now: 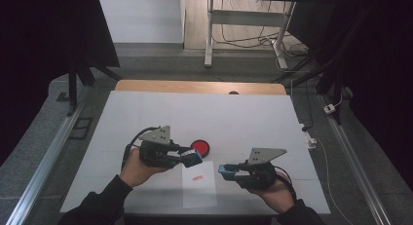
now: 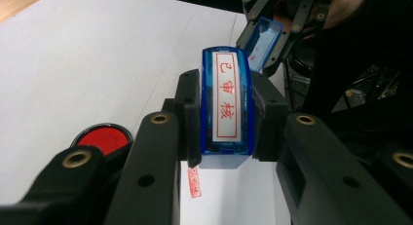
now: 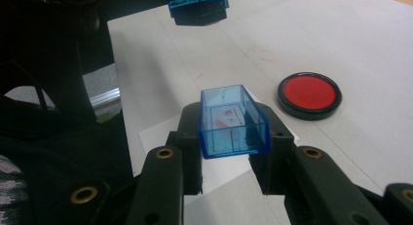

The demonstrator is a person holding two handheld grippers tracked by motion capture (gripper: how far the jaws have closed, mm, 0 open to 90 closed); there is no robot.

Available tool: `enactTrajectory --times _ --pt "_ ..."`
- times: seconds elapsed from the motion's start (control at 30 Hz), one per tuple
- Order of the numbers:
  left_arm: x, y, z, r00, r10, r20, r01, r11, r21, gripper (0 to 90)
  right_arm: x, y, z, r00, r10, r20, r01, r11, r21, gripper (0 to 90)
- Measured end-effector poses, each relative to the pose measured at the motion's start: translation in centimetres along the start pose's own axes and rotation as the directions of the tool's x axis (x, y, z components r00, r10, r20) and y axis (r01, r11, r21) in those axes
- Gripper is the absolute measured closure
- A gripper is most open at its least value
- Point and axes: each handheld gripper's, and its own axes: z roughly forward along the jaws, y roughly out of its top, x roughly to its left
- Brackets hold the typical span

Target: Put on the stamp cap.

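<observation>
The right gripper [image 1: 225, 171], nearest at five o'clock, clamps the blue cap [image 3: 233, 121] while the left gripper's [image 1: 196, 157] jaws hold the stamp [image 2: 227, 101] above the paper [image 1: 198, 185], seemingly for recapping.

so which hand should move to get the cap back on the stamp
Probably the right: the right gripper holds the cap with its opening toward the stamp, clamped in the left gripper.

Left gripper [image 1: 191, 157], right gripper [image 1: 227, 170]: fingers clamped, tips facing.
</observation>
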Motion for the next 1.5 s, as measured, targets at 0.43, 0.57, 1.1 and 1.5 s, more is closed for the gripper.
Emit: enactTrajectory --times 0.43,0.57,1.1,1.5 --pt "-0.3 0.1 0.2 0.9983 0.053 0.024 -0.053 0.9985 0.013 70.1 -0.2 1.1 2.4 0.9956 -0.053 -0.078 0.053 0.999 0.005 68.5" --pt "-0.3 0.1 0.4 0.9972 0.065 0.036 -0.066 0.9977 0.019 70.1 -0.4 1.2 3.3 0.9941 -0.049 -0.097 0.050 0.999 0.009 68.5" --pt "-0.3 0.0 0.6 0.9961 0.070 0.053 -0.072 0.9972 0.020 70.1 -0.8 2.2 5.9 0.9818 -0.074 -0.175 0.076 0.997 0.001 68.5" --pt "-0.3 -0.1 0.5 0.9943 0.085 0.064 -0.086 0.9963 0.000 70.2 -0.8 2.5 7.1 0.9708 -0.089 -0.223 0.090 0.996 -0.005 68.7"
